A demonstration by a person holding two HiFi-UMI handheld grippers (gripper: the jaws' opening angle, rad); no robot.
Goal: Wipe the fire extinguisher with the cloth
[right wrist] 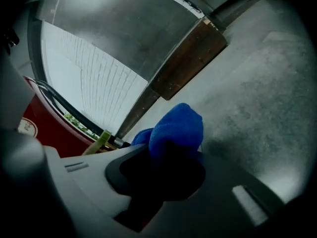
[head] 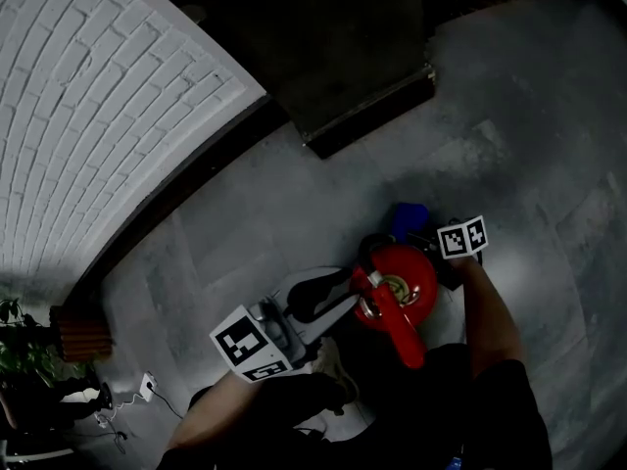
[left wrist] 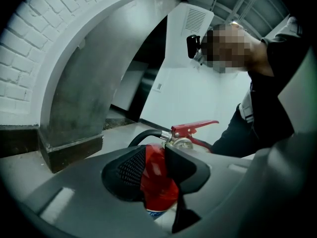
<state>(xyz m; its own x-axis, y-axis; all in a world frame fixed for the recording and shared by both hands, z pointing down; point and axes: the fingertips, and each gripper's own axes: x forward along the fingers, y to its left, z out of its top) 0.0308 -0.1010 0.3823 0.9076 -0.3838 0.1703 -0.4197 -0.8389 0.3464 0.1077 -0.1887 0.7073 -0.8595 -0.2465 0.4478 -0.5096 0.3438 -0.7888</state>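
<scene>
fire extinguisher (head: 402,277): glossy red cylinder, red lever, black hose, silver and brass valve, white and blue label low on the body.
cloth (right wrist: 177,127): plain bright blue, no pattern.
left gripper (left wrist: 156,172): pale grey shell; pads (left wrist: 126,170) black with a fine mesh pattern.
marker cubes (head: 245,346): white faces with black square code patterns.
wall (head: 98,116): white-painted brick in staggered rows.
floor (head: 529,116): mottled grey.
skirting (head: 176,202): dark brown.
plant (head: 12,313): green leaves.
sleeve (head: 509,409): black.
</scene>
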